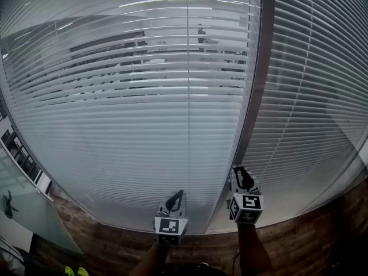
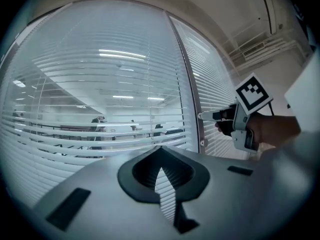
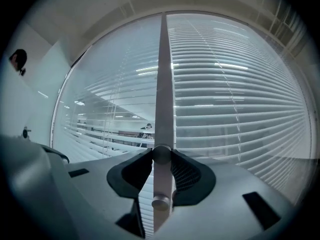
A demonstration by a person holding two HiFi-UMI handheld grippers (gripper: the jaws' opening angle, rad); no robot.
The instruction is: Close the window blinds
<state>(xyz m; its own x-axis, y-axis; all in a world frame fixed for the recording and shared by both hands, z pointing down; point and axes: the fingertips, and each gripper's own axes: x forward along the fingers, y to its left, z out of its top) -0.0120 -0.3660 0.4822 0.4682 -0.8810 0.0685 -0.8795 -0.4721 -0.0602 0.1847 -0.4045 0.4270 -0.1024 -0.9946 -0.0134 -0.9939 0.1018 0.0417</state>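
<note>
**Small round knob, pinch grip: here's where this could slip**

The right gripper is up against the frame between the two panes. Its jaws are closed on a knob, and the tips look snug on both sides. The left gripper hangs just beside it with its jaws together, holding nothing.

The left blind has its slats tilted open enough that you can see the room through them. The right blind looks pretty much closed already.

My worries:

- The knob is small and round, so a twist could just spin the pads around it without turning anything.
- There's a lower knob on the same frame, and I can't tell which knob drives which blind. Pick the wrong one and the left blind won't budge.
- Twisting the wrong way opens the slats further.
- Cranking past the stop could strain the mechanism.
</note>
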